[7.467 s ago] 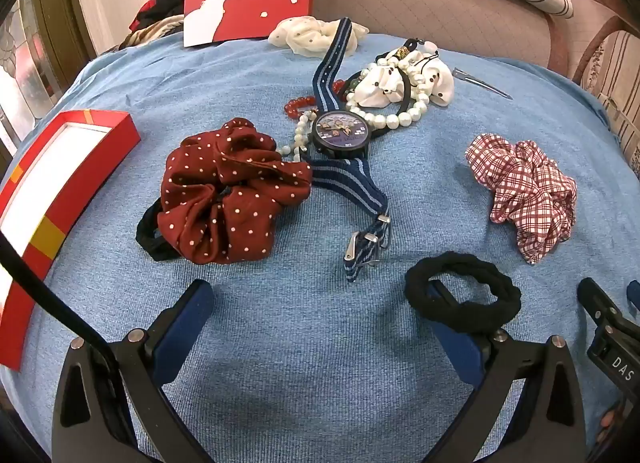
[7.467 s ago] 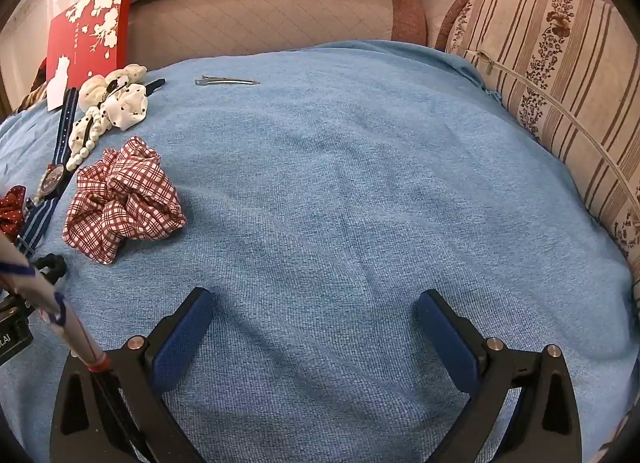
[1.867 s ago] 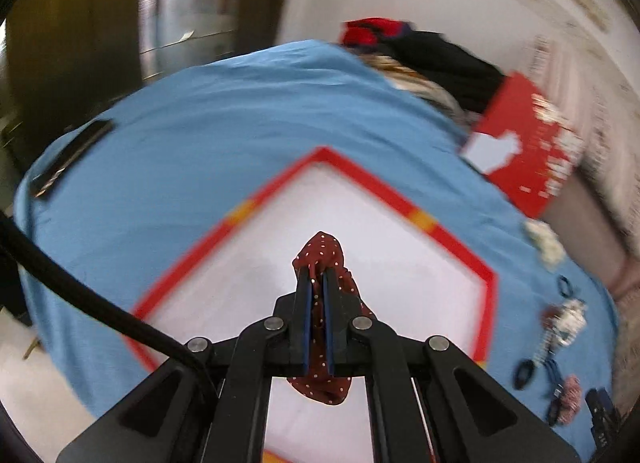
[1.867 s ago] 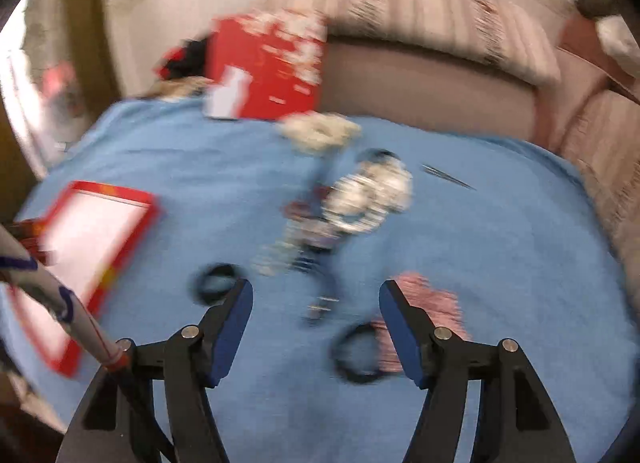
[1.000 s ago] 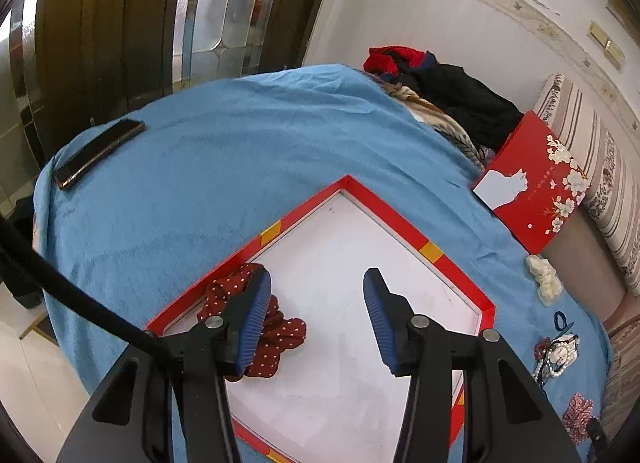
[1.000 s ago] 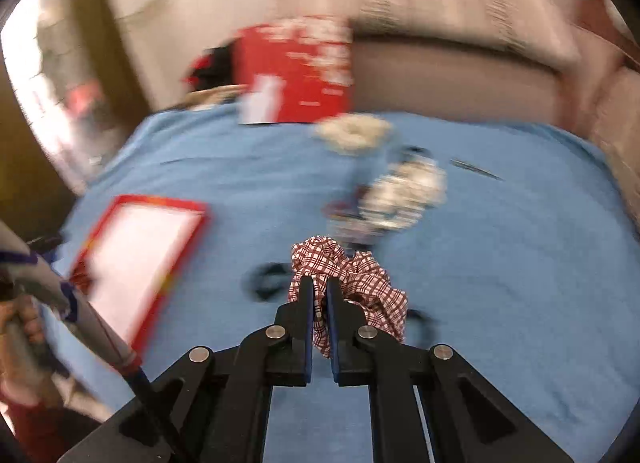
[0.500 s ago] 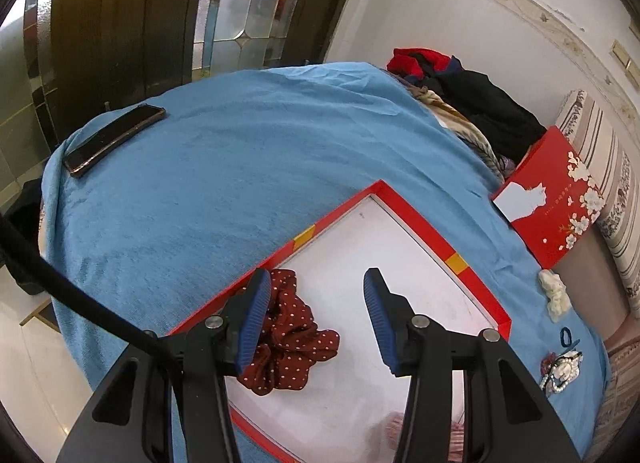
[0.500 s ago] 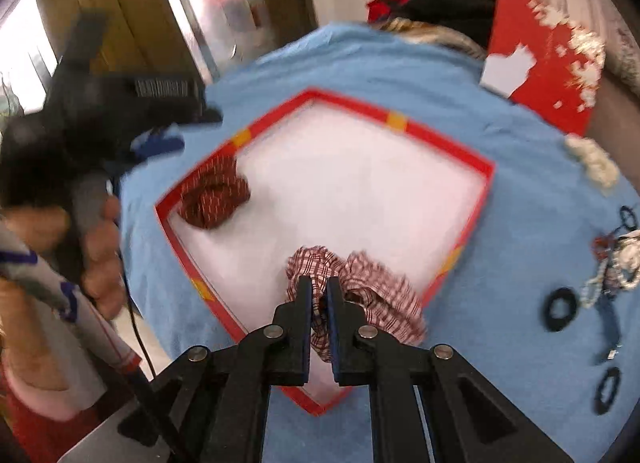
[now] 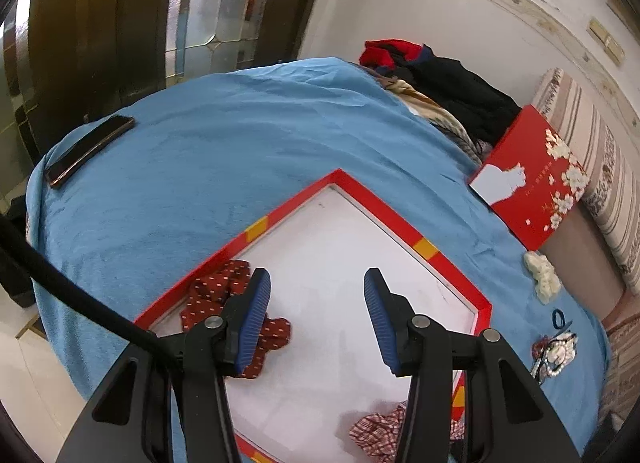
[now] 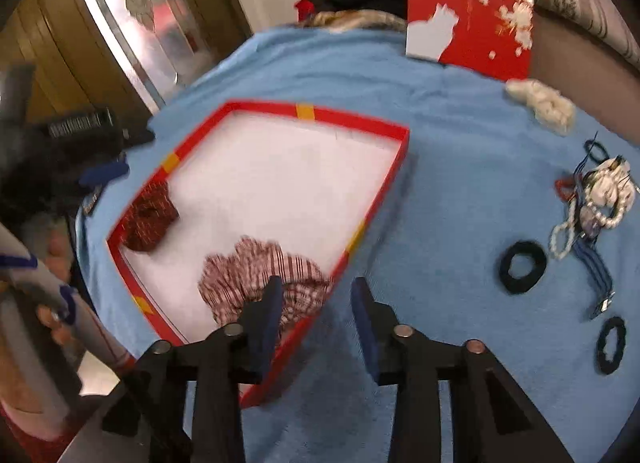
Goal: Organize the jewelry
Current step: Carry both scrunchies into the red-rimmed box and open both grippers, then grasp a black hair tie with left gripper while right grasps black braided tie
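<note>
The plaid scrunchie (image 10: 260, 279) is lying in the red-rimmed tray (image 10: 352, 119), since the right gripper (image 10: 316, 307), jaws just opening, is releasing it, while the left gripper (image 9: 316, 323) is hovering half-open, empty.

Black gripper (image 9: 316, 315), blue ribbed pads (image 9: 254, 319)

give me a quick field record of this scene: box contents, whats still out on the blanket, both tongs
box: red tray, white floor
in box: dotted red scrunchie; plaid scrunchie
on blanket: two black hair ties, pearl and watch tangle, cream scrunchie
left tongs: open, empty, over the tray
right tongs: just opened, plaid scrunchie released by the tray's near edge
</note>
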{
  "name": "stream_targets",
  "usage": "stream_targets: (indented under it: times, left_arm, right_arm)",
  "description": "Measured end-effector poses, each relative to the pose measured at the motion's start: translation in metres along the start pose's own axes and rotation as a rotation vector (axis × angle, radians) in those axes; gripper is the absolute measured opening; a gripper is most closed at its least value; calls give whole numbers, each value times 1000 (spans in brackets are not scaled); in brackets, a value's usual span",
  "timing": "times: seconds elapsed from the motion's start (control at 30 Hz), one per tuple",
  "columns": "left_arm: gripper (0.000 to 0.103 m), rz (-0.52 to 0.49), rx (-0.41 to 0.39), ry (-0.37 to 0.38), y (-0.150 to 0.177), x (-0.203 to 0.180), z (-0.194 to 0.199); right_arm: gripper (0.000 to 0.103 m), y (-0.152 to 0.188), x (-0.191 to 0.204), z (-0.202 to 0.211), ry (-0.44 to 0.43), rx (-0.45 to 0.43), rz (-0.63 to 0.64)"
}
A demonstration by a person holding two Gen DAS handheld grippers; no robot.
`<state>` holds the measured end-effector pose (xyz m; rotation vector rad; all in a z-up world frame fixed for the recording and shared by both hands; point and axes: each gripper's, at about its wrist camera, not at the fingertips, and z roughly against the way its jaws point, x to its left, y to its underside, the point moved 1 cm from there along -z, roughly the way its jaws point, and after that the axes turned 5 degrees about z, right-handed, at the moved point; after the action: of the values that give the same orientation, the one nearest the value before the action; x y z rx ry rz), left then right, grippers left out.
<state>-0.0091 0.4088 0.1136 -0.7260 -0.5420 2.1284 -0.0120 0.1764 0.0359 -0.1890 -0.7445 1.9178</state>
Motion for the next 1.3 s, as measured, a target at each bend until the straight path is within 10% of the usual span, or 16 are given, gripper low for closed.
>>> stream_targets:
  times: [0.53,0.67,1.03,1.3]
  left_arm:
    - [51,-95,19,105,14,-65,-3]
    - [53,-123,12,137,18,-82,0]
    - [53,-403,186,374,93,-171,-6]
    - [53,-494,349,361,156,-212,-47]
  right_arm:
    - [21,18,19,-17,51,31,81]
    - [42,20,2,8,-4,-21,22]
    - [51,63,-183,106,240,-130,-241]
    - [51,104,-257,96,248,-81,-341]
